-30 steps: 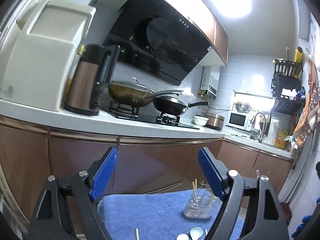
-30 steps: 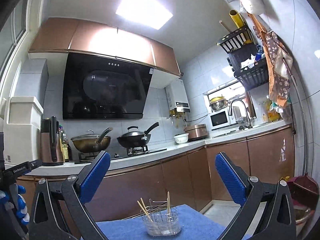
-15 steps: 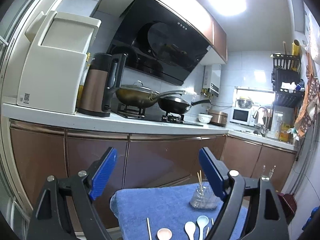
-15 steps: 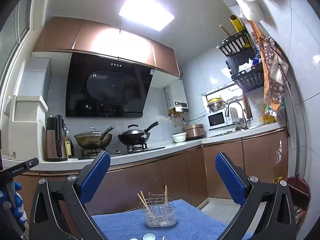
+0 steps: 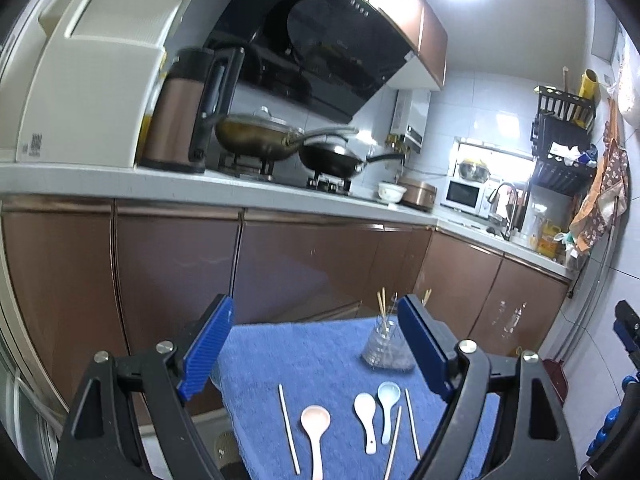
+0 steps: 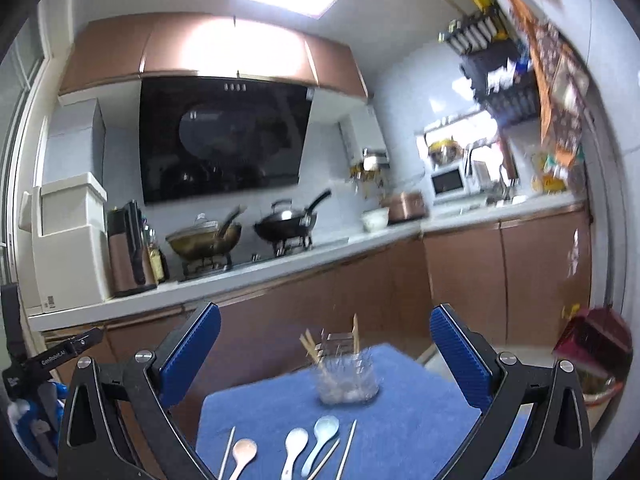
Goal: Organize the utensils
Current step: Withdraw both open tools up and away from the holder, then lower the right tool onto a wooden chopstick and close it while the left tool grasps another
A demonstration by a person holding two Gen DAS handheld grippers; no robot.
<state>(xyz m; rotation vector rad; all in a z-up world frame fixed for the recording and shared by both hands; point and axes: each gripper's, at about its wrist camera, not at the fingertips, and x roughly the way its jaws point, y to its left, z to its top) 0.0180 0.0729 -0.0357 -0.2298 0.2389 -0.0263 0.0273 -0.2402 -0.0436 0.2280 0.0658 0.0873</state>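
Note:
A blue towel [image 5: 320, 360] covers a small table [image 6: 400, 408]. On it lie a pink spoon [image 5: 316, 426], a white spoon [image 5: 366, 414], a light blue spoon [image 5: 387, 400] and three loose chopsticks [image 5: 288, 424]. A clear utensil holder [image 5: 384, 346] with a few chopsticks in it stands at the towel's far right. The spoons [image 6: 294, 444] and the holder [image 6: 346, 376] also show in the right wrist view. My left gripper [image 5: 316, 344] and my right gripper [image 6: 326, 352] are both open and empty, held above the towel.
A kitchen counter [image 5: 120, 184] with brown cabinets runs behind the table. It bears a kettle [image 5: 188, 108], two woks [image 5: 256, 136] on a stove, and a microwave [image 5: 464, 196]. A red bin [image 6: 592, 344] stands at the right on the floor.
Both grippers have tilted downward. The towel, the spoons and the loose chopsticks have come into view. Both stay open.

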